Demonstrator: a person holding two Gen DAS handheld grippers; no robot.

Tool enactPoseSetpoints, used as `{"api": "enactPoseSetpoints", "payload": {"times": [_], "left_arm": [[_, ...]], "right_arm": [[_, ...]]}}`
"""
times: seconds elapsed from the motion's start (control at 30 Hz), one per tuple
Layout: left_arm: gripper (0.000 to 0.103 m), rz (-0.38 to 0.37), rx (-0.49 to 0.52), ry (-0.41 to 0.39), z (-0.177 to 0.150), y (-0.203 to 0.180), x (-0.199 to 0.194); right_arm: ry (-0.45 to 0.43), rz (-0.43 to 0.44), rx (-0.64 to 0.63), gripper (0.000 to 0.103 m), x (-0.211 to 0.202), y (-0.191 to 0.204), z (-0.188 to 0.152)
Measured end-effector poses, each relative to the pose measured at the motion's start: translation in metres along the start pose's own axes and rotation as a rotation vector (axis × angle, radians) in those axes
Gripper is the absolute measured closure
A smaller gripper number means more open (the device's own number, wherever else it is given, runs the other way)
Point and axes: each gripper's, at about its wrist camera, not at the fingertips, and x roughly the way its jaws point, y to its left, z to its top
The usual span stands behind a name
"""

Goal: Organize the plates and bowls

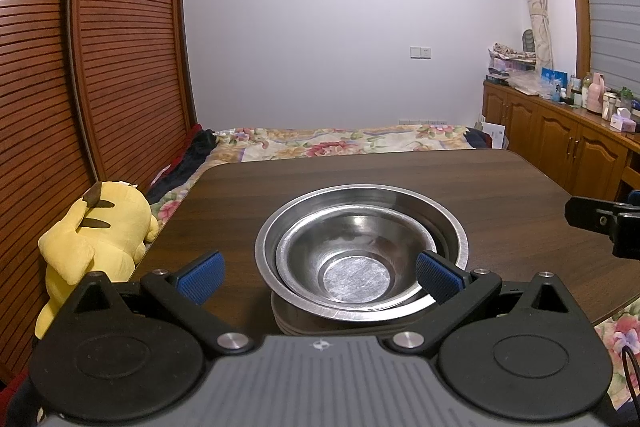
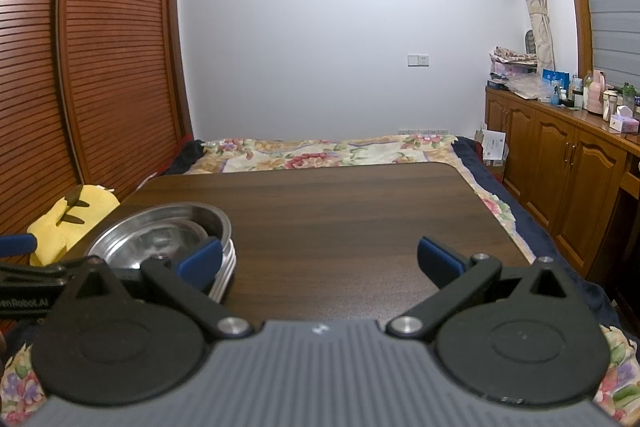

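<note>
A small steel bowl (image 1: 352,259) sits tilted inside a larger steel bowl (image 1: 448,223), on top of a stack of steel plates (image 1: 296,323) on the dark wooden table (image 1: 400,179). My left gripper (image 1: 320,277) is open just in front of the stack, its blue pads either side of the near rim, holding nothing. The stack also shows in the right wrist view (image 2: 168,239) at the left. My right gripper (image 2: 320,261) is open and empty over bare table, to the right of the stack.
A yellow plush toy (image 1: 96,231) lies off the table's left edge by the wooden wardrobe (image 1: 80,67). A floral bed (image 1: 340,143) lies beyond the table. A wooden cabinet (image 1: 560,143) with bottles stands at the right.
</note>
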Motion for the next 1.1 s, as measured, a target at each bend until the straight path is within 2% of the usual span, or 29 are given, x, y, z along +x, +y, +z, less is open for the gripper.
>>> {"api": "enactPoseSetpoints", "payload": {"times": [1.1], "left_arm": [[0.0, 0.0, 0.002, -0.005, 0.0021, 0.0002, -0.001]], "right_arm": [[0.008, 0.0, 0.01, 0.0, 0.0011, -0.0025, 0.0017]]}}
